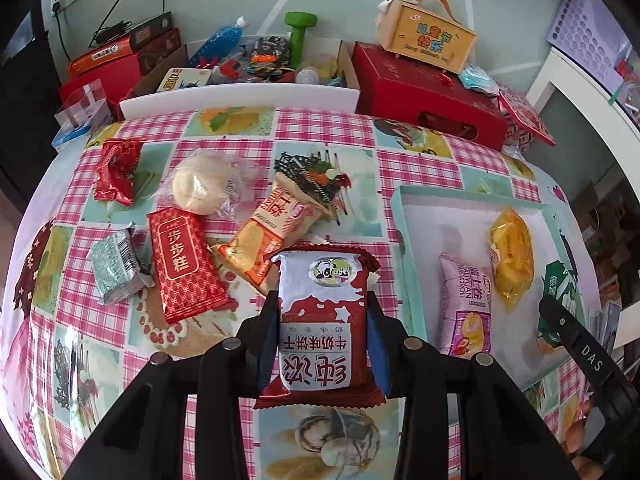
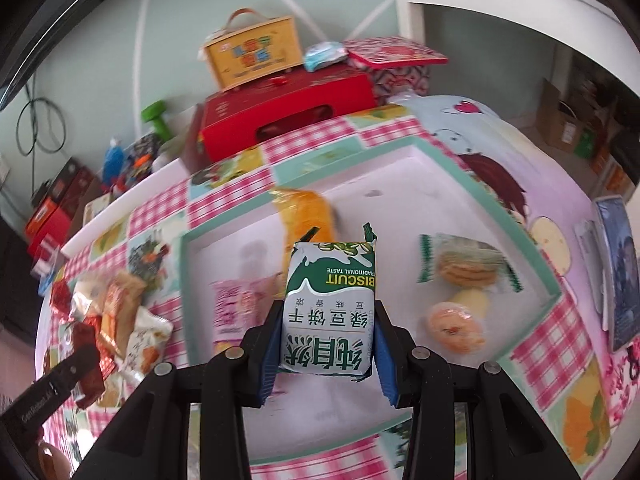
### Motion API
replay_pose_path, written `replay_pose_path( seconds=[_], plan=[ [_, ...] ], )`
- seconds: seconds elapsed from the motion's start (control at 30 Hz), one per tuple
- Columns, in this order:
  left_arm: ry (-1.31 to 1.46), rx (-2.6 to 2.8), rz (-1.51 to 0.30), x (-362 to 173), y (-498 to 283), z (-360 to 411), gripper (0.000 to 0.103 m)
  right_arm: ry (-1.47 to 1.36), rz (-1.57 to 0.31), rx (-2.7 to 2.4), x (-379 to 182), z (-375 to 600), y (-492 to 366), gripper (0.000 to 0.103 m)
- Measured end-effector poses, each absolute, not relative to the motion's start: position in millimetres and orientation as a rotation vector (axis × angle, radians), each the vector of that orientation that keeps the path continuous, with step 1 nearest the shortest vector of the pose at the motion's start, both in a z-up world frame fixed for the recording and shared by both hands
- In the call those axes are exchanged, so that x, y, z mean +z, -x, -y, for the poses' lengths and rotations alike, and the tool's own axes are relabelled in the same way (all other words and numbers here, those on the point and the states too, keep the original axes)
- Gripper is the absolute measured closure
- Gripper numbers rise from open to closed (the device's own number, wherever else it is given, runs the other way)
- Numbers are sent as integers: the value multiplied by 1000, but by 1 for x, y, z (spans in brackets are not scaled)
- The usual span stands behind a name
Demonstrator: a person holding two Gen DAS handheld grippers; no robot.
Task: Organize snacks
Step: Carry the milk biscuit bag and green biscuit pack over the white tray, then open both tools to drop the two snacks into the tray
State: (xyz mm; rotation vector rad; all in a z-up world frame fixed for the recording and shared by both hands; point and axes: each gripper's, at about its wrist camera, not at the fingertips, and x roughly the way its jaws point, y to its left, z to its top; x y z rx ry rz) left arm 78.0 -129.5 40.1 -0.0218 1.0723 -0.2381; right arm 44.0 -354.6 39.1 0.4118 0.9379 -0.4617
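Now we carry two biscuit packs: the left claw (image 1: 324,320) clamps the red pack (image 1: 322,320) above the worktop (image 1: 120,320), left of the tray (image 1: 404,216); the right claw (image 2: 329,332) clamps the green pack (image 2: 330,308) over the tray. We judge it best to lower each flat into bare tray floor, clear of the yellow snack (image 2: 306,216) and pink roll (image 2: 232,304), then release.

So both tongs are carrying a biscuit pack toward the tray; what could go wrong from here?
1. The red biscuit pack is pinched only by its sides in the left tongs; it could slip.
2. The tray already holds several snacks, so the green biscuit pack in the right tongs may land on the orange packet.
3. Both tongs near the tray could collide.
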Motion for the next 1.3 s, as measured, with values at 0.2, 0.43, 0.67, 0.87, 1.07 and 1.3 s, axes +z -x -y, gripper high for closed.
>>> replay_pose_path(
  seconds=[0.2,0.43,0.67,0.87,1.07,1.3],
  plan=[
    [-30,-294,-1104,33,-88,163,62,-443,-929,-471,36,376,-44,60],
    [-74,-352,-1134,31,-110,206,62,-414,-907,-482,33,391,-56,60],
    [-96,-390,-1135,30,-134,247,62,-449,-927,-499,20,407,-59,60],
    [-120,-407,-1138,24,-148,275,62,-469,-931,-502,14,414,-60,60],
    [-128,-419,-1147,18,-154,293,62,-473,-932,-502,12,416,-60,60],
    [-102,-423,-1148,20,-152,292,37,-459,-925,-513,16,415,-60,59]
  ],
)
